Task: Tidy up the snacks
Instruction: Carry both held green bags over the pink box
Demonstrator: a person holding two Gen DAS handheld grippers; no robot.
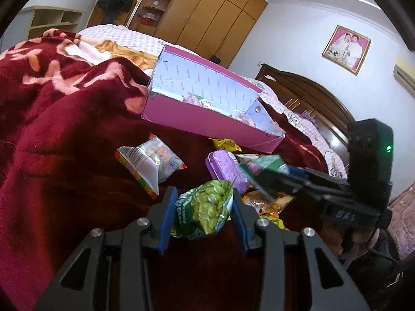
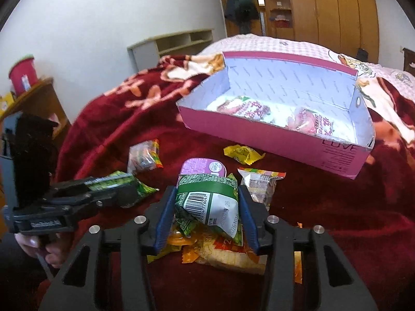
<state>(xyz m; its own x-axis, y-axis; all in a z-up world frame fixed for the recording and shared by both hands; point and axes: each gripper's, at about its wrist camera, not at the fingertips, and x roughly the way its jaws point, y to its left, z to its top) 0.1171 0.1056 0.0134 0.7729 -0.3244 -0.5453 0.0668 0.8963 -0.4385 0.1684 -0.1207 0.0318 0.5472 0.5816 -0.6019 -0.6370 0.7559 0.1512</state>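
On the bed, over the dark red flowered fleece blanket (image 2: 109,119), the snacks lie scattered in front of the open pink cardboard box with a pale lining (image 2: 272,129). Furthest left sits a clear crinkled packet with striped orange edges (image 2: 144,155). Next, the left tongs (image 1: 203,207) are clamped on a green pea snack bag (image 1: 207,207), blue pads pressing both its sides; seen from the right wrist, that bag pokes out of the black fingers just above the blanket. In the middle, a purple flat rounded tin (image 2: 202,167) rests on the blanket, and just in front of it the right tongs (image 2: 206,207) grip a green and white barcode-printed packet (image 2: 207,202), held over a heap of orange and yellow wrappers (image 2: 220,251). Beyond the tin lies a small yellow wrapper (image 2: 241,153), near the box's front wall, and to its right a silvery packet with a striped top (image 2: 259,184). Inside the box lie two white and red packets (image 2: 249,110), side by side on its floor
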